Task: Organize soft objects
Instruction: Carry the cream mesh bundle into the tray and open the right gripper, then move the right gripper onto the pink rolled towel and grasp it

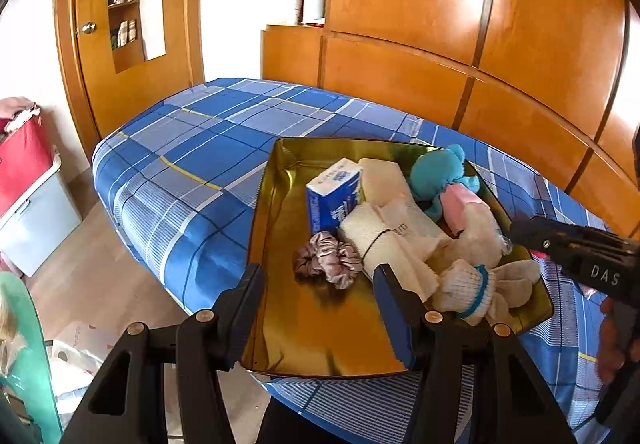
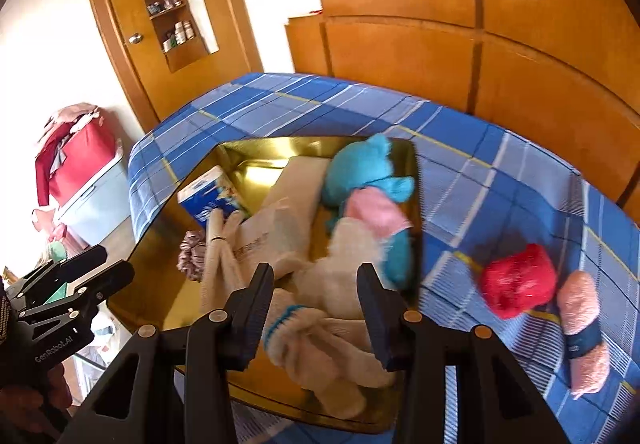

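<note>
A gold metal tray (image 1: 280,203) (image 2: 168,284) lies on the blue plaid bed. It holds a blue tissue pack (image 1: 334,195) (image 2: 210,195), a pink-grey scrunchie (image 1: 326,260) (image 2: 192,256), cream rolled towels (image 1: 384,244) (image 2: 276,228), a teal plush toy (image 1: 436,173) (image 2: 368,171), a pink cloth (image 1: 460,203) (image 2: 376,211) and white socks with a blue band (image 1: 468,292) (image 2: 312,328). My left gripper (image 1: 320,308) is open and empty over the tray's near end. My right gripper (image 2: 316,308) is open and empty just above the socks. A red soft ball (image 2: 518,280) and a peach rolled towel (image 2: 584,328) lie on the bed right of the tray.
The bed (image 1: 192,147) (image 2: 500,183) stands against a wooden wardrobe wall (image 1: 460,43). A wooden door with a shelf niche (image 1: 124,3) is at the back left. A red bag on a light blue bin (image 1: 28,179) (image 2: 88,179) stands on the floor at left.
</note>
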`<state>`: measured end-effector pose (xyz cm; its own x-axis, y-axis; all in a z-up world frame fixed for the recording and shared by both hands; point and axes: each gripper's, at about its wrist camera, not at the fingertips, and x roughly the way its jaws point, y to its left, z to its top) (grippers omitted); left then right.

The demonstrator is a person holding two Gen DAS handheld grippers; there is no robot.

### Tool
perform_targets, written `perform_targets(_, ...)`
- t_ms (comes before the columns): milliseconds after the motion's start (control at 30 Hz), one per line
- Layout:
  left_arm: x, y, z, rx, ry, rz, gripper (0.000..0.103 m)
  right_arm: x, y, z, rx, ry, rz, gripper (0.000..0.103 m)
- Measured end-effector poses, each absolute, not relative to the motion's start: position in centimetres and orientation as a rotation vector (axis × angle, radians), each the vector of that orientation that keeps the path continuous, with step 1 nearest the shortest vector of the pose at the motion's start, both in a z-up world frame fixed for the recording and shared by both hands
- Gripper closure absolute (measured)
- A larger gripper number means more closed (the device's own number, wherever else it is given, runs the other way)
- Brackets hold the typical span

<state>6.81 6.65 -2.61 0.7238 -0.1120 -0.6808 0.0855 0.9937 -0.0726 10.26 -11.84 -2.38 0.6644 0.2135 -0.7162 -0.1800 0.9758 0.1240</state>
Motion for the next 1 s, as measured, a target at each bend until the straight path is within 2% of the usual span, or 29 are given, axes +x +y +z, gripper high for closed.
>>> perform_targets(1000, 6.0, -3.2, -1.2, 0.15, 0.728, -0.299, 0.046, 4.8, -32.2, -1.8, 0.138, 0.776, -0.193, 0.06)
